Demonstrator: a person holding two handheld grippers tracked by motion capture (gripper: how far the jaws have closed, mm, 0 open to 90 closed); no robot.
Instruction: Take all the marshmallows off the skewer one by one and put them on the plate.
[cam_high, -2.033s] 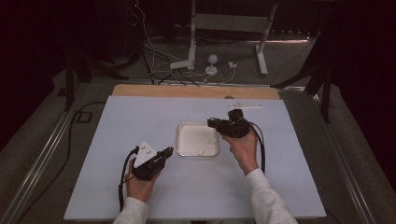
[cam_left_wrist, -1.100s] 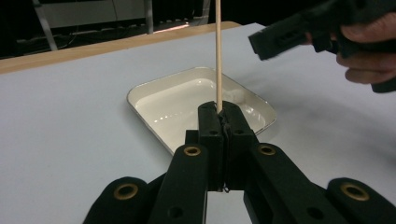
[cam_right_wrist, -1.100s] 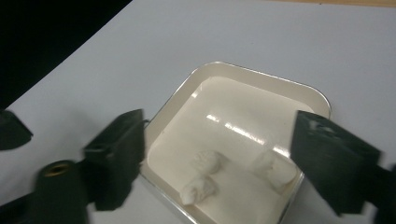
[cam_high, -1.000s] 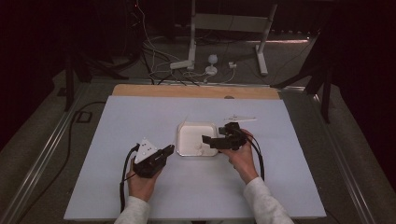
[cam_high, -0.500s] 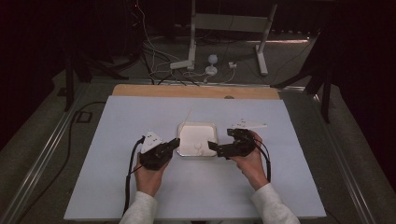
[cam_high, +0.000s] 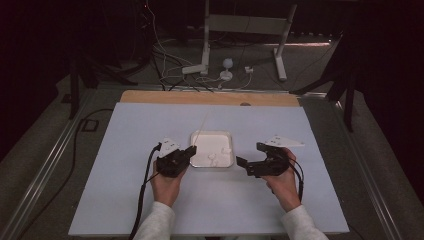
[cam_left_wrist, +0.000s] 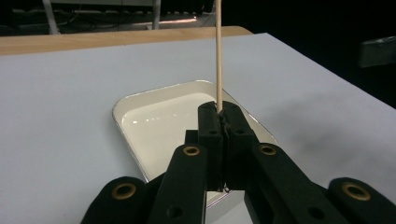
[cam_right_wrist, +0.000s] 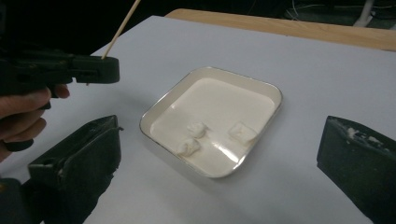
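Left gripper (cam_high: 189, 152): jaws clamped on a thin wooden skewer (cam_left_wrist: 217, 51), which rises straight up out of the jaw tips over the near edge of the white tray (cam_left_wrist: 122, 103). Right gripper (cam_high: 246, 162): jaws have just been opening and now stand wide, nothing between them, just beside the tray's other side. Tray sits on the bench (cam_high: 150, 125) between the two grippers. Three white marshmallow pieces (cam_right_wrist: 196, 129) lie in the tray ahead of the right jaws, toward its near rim, close together.
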